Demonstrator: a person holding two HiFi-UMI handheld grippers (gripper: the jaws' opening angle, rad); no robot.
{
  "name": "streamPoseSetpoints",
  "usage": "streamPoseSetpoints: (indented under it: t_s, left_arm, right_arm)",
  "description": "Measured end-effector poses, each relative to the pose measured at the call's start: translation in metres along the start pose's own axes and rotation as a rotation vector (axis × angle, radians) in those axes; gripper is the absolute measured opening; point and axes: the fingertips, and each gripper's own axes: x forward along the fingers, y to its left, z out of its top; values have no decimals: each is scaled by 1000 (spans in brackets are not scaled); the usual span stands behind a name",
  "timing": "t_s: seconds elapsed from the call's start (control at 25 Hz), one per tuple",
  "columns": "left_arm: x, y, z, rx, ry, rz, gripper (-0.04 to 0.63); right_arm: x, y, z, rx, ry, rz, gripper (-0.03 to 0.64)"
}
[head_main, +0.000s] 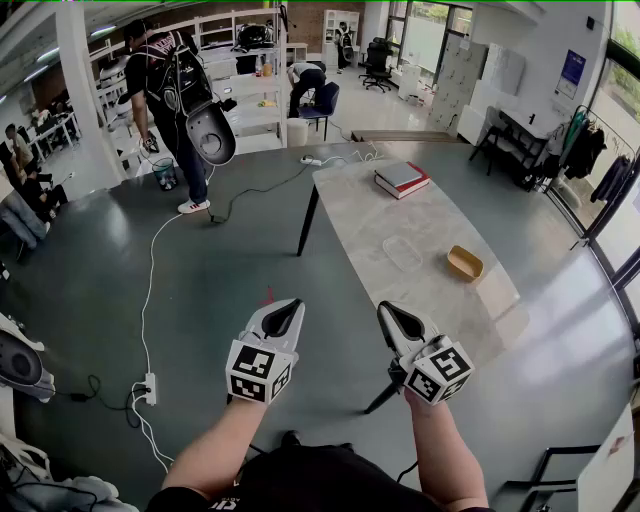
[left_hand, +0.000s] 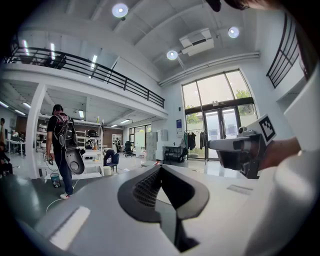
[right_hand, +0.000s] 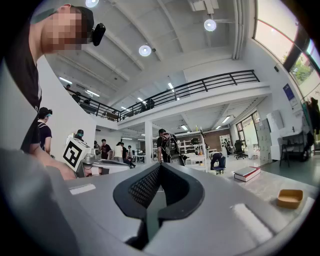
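Left gripper (head_main: 292, 308) hangs in the air above the grey floor (head_main: 230, 260), at about 7 o'clock from the table (head_main: 352, 205). Its own view shows the jaws pressed together at the tip with nothing between them. The right gripper (head_main: 386, 310) is just beside it at 3 o'clock, over the table's near end. Its jaws are likewise closed on nothing, meeting in a point in the right gripper view.

The right gripper and the hand behind it cover the near corner of the table, so only a dark slanting leg (head_main: 380, 400) shows below them. On the tabletop, at 1 o'clock from the right gripper, lies a tan dish (head_main: 465, 263). Near it at 10 o'clock lies a clear tray (head_main: 402, 252), so pale against the top that its walls are hard to make out. A stack of books (head_main: 401, 178) rests at the far end, its print too small to read.

In the right gripper view the dish (right_hand: 290, 198) sits low at 4 o'clock, partly cut by the lens rim. The books (right_hand: 247, 173) lie beyond it, and the left gripper (right_hand: 95, 162) shows at 9 o'clock.

A person with a backpack (head_main: 165, 90) stands at 11 o'clock, well apart. A white cable runs down to a power strip (head_main: 151, 388) at 8 o'clock on the floor.
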Motion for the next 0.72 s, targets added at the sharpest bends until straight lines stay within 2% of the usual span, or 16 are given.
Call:
streamPoseSetpoints:
  t_s: [0.48, 0.72]
  left_arm:
    - [-12, 36, -1, -11, 0, -20, 3]
    - [-26, 56, 0, -6, -6, -19, 3]
  right_arm:
    - [26, 23, -1, -13, 5, -20, 11]
    - [34, 42, -5, 15, -18, -14, 14]
